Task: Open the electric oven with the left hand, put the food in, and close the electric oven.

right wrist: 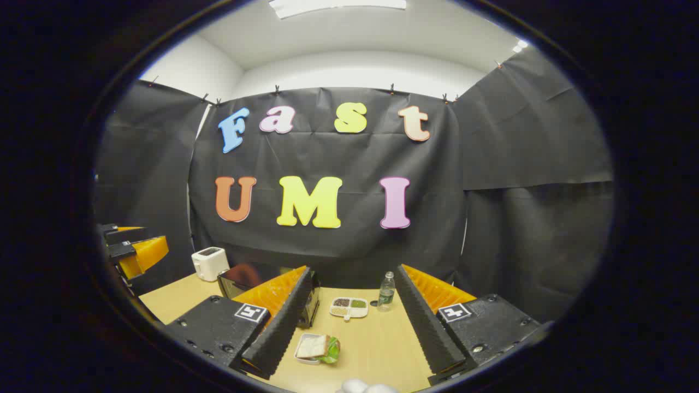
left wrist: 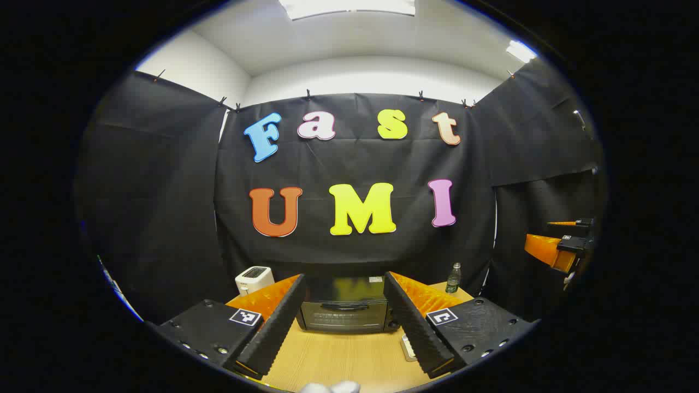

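Both hand-held grippers raised over the tabletop, fingers apart, holding nothing; oven door closed.

Left gripper view: the left hand-held gripper [left wrist: 344, 322] has its fingers spread wide, framing the electric oven [left wrist: 345, 310] at the far edge of the tabletop [left wrist: 338, 357]. A toaster [left wrist: 254, 279] stands to its left, a bottle [left wrist: 453, 278] to its right.
Right gripper view: the right hand-held gripper [right wrist: 352, 327] is likewise spread. The food [right wrist: 317, 348], in a small tray, lies on the tabletop near its left finger. A divided dish [right wrist: 349, 307] sits just beside the bottle.
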`<control>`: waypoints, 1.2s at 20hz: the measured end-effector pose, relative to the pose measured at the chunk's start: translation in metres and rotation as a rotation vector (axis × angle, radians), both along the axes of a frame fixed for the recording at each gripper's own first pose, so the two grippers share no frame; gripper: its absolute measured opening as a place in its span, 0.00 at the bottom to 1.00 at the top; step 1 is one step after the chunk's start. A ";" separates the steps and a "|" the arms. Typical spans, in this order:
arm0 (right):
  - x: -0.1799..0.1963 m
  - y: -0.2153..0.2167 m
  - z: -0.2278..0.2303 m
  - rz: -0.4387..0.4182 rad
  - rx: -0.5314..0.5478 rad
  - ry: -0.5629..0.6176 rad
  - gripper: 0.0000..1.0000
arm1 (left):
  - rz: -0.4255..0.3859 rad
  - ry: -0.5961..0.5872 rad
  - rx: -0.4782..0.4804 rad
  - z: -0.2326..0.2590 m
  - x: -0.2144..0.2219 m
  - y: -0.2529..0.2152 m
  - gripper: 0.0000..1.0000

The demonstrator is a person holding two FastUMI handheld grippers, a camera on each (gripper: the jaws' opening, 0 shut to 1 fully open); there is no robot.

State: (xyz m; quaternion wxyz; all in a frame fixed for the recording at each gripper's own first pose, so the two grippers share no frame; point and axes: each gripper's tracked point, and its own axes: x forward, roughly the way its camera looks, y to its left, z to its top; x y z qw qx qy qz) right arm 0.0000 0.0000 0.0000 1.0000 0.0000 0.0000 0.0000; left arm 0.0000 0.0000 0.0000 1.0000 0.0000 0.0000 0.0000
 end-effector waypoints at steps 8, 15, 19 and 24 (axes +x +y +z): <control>0.007 -0.006 -0.003 -0.014 -0.001 0.008 0.95 | 0.004 0.013 -0.002 -0.008 0.008 0.003 0.94; 0.017 -0.002 -0.006 -0.003 -0.004 0.015 0.96 | -0.003 0.009 0.015 -0.018 0.022 0.000 0.94; 0.020 -0.005 -0.011 0.006 -0.002 0.020 0.96 | -0.020 0.032 -0.006 -0.047 0.046 -0.004 0.94; 0.027 -0.023 -0.019 -0.021 -0.040 0.043 0.95 | -0.031 0.058 0.013 -0.088 0.098 -0.008 0.94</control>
